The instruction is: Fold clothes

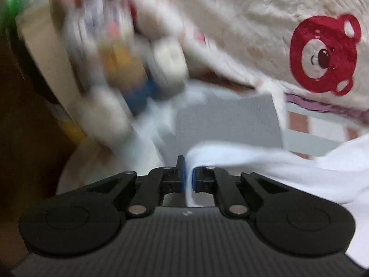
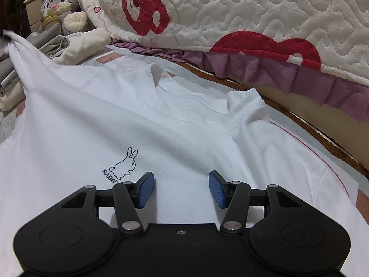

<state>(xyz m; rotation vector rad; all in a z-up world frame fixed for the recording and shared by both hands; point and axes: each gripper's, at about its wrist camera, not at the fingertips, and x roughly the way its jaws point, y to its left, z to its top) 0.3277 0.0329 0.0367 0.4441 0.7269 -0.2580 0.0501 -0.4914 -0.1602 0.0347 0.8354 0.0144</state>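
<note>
We see a white shirt (image 2: 143, 124) with a small rabbit print (image 2: 125, 164) spread on the bed beside the quilt (image 2: 265, 11) — one edge lifted, pinched in our clenched left gripper (image 1: 189, 175). Our right gripper (image 2: 181, 189) hovers released over the shirt. Near the quilt's far end sit a plush rabbit (image 2: 58, 7) and folded clothes (image 2: 76, 43).

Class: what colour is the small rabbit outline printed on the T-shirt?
Black, on the white T-shirt; right wrist view.

Two close, downward-tilted wrist views, sharing the white shirt (image 2: 92, 115) and bear quilt (image 1: 322, 53).
</note>
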